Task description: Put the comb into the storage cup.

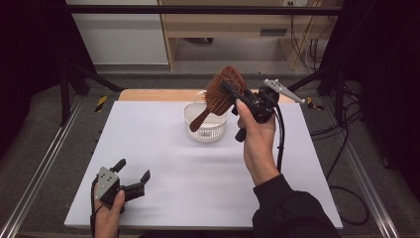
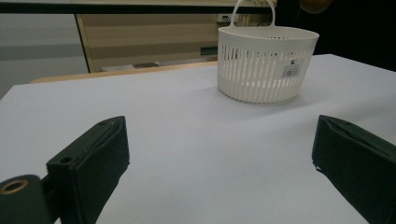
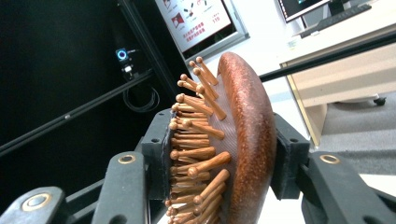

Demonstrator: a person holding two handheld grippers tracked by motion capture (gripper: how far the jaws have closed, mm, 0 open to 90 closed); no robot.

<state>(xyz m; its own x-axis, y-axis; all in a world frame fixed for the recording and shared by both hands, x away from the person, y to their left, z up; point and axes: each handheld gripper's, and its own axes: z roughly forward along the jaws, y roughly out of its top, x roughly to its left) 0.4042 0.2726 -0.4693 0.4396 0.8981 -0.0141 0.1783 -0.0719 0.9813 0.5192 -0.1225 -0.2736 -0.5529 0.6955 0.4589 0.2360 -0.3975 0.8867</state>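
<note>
Step in hand: R gripper carries the brush in the air, above and just right of the basket. Looks like a transfer — into the basket or out of it, can't tell from this alone.

Grip: R fingers pinch the brush head across its thickness, one pad on the bristle side, other on the smooth back. Handle hangs free, slanting down-left over the basket rim in the high view. Brush not touching basket.

L gripper sits low at the near-left of the table, fingers spread wide, nothing between them, aimed at the basket, well apart from it.

Next move, if it's a drop-in: bring handle tip down inside the rim, lower, then release. Handle is long vs. basket, so it'll prob. lean on the rim; light plastic basket could tip or slide.

Materials: brush is reddish-brown wood, oval domed glossy back, round-tipped wooden pins on a ribbed cushion. Basket is white plastic, oval, slotted walls, thin loop handle, small label. Table top is matte white.
</note>
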